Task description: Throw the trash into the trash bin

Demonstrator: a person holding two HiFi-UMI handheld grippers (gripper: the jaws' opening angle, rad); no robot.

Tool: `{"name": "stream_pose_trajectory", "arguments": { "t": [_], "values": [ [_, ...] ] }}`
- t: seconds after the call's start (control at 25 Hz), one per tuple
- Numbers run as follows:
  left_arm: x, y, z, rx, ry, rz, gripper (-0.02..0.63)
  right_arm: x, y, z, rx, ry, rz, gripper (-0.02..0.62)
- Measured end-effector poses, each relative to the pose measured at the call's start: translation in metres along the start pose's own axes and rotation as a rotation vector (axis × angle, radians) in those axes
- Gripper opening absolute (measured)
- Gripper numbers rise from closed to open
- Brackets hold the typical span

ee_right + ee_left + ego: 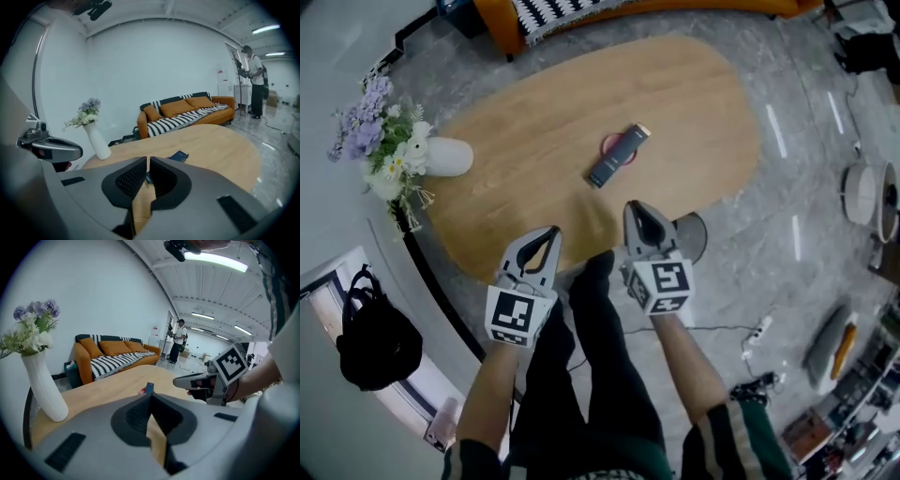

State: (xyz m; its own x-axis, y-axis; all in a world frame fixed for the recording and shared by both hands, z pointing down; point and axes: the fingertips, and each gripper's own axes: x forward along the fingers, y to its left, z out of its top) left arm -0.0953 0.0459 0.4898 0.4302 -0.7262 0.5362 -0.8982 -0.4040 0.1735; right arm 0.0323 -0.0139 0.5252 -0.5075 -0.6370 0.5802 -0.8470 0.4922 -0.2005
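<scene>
Head view showed the dark box (pixel 618 156) at the middle of the table (pixel 694 103), its long axis slanting far-right. The right gripper (pixel 637 208) was nearer than the left gripper (pixel 549 234); both were closed and empty.

The left gripper (pixel 546 234) and the right gripper (pixel 636 208) hung side by side over the near edge of an oval wooden table (pixel 694 103), where a dark flat box (pixel 617 157) lay mid-table and a white vase (pixel 448 156) of flowers stood at its left edge.
</scene>
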Motion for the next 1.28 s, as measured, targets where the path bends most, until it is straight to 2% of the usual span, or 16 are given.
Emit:
{"name": "stream_pose_trajectory", "arguments": {
  "t": [0.08,0.16,0.28,0.4,0.52,0.76,1.12,1.28],
  "values": [
    [-0.003,0.006,-0.001,-0.009,-0.003,0.018,0.0,0.011,-0.001,0.0,-0.001,-0.012,-0.003,0.01],
    [-0.005,0.01,-0.005,-0.018,0.002,0.029,0.0,0.022,-0.003,0.003,0.002,-0.014,-0.015,0.111],
    [-0.009,0.013,-0.011,-0.032,0.015,0.039,0.0,0.038,-0.007,0.002,0.012,0.001,-0.038,0.216],
    [-0.013,0.017,-0.017,-0.057,0.023,0.05,0.0,0.052,-0.009,0.005,0.048,0.002,-0.058,0.265],
    [-0.018,0.02,-0.022,-0.064,0.03,0.058,0.0,0.067,-0.016,0.003,0.091,0.022,-0.098,0.275],
    [-0.027,0.025,-0.032,-0.107,0.035,0.086,0.0,0.102,-0.053,-0.014,0.209,0.087,-0.26,0.276],
    [-0.039,0.03,-0.05,-0.157,0.068,0.112,0.0,0.15,-0.073,-0.026,0.227,0.176,-0.351,0.276],
    [-0.042,0.038,-0.055,-0.164,0.074,0.12,0.0,0.162,-0.077,-0.035,0.2,0.227,-0.373,0.276]
  ]
}}
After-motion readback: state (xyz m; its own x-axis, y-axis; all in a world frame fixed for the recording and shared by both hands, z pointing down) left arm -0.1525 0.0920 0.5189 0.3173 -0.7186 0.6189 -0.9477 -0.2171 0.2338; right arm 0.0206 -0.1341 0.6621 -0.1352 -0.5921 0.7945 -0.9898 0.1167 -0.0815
